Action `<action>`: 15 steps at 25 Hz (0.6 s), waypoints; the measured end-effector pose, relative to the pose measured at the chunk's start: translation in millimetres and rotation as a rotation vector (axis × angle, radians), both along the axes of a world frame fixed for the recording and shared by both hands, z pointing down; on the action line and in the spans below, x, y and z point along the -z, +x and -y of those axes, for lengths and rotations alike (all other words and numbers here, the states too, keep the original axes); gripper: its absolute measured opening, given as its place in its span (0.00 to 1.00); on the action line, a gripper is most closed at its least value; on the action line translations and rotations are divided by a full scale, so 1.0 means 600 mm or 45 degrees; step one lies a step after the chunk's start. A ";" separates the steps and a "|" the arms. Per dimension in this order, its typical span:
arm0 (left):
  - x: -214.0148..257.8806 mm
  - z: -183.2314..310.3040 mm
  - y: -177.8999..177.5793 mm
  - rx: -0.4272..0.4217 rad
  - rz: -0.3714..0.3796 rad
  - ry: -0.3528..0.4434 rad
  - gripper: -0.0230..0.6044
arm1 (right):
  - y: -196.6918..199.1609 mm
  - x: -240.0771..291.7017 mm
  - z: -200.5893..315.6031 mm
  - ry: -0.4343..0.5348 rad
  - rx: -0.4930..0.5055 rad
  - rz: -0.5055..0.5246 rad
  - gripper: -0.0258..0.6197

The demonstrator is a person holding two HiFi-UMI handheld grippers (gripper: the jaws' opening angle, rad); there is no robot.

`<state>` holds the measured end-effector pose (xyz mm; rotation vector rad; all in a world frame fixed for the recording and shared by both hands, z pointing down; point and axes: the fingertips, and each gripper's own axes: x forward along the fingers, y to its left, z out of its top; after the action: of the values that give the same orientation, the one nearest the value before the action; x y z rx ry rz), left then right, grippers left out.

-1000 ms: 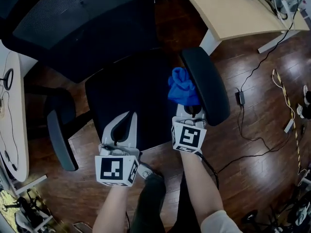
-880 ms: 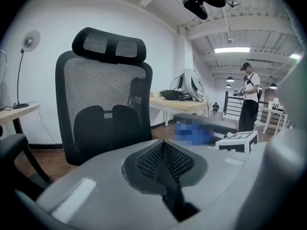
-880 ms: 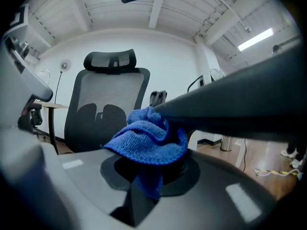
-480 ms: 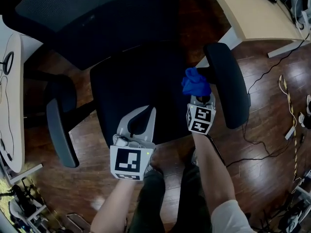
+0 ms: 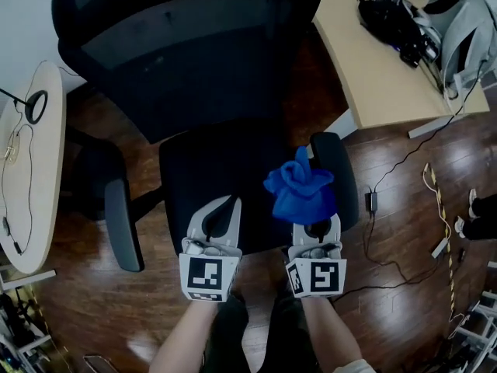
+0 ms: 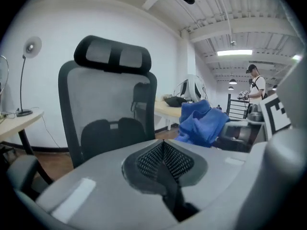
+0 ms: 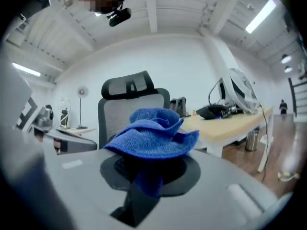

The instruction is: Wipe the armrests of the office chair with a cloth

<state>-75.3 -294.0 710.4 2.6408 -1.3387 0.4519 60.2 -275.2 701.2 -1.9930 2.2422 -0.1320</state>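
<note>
A black office chair (image 5: 217,162) stands below me, its right armrest (image 5: 337,173) and left armrest (image 5: 123,222) both in the head view. My right gripper (image 5: 314,225) is shut on a bunched blue cloth (image 5: 300,189), held up above the seat's right front, just left of the right armrest. In the right gripper view the cloth (image 7: 152,137) spills over the closed jaws. My left gripper (image 5: 214,217) hovers over the seat's front edge, shut with nothing in it. The left gripper view shows the chair back (image 6: 108,111) and the cloth (image 6: 201,121) to the right.
A beige desk (image 5: 380,68) with dark gear and a white headset stands at the right rear. A round white table (image 5: 31,177) with a lamp is on the left. Cables (image 5: 404,231) trail over the wood floor at the right. A person stands far off in the left gripper view.
The right gripper lifted the cloth off the right armrest's inner side and drew back level with the left gripper. The head view tilted up, bringing in more of the chair back.
</note>
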 end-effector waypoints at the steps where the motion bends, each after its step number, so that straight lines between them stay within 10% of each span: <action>1: 0.048 0.001 0.009 0.003 0.005 -0.008 0.20 | 0.010 0.055 -0.002 0.001 -0.003 -0.007 0.18; 15: 0.812 -0.150 0.111 -0.055 -0.112 0.254 0.11 | 0.124 0.813 -0.178 0.143 0.040 0.029 0.18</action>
<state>-8.7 -204.1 223.3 2.8166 -1.3678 0.2141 134.5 -168.5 213.3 -1.8908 2.2156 -0.0313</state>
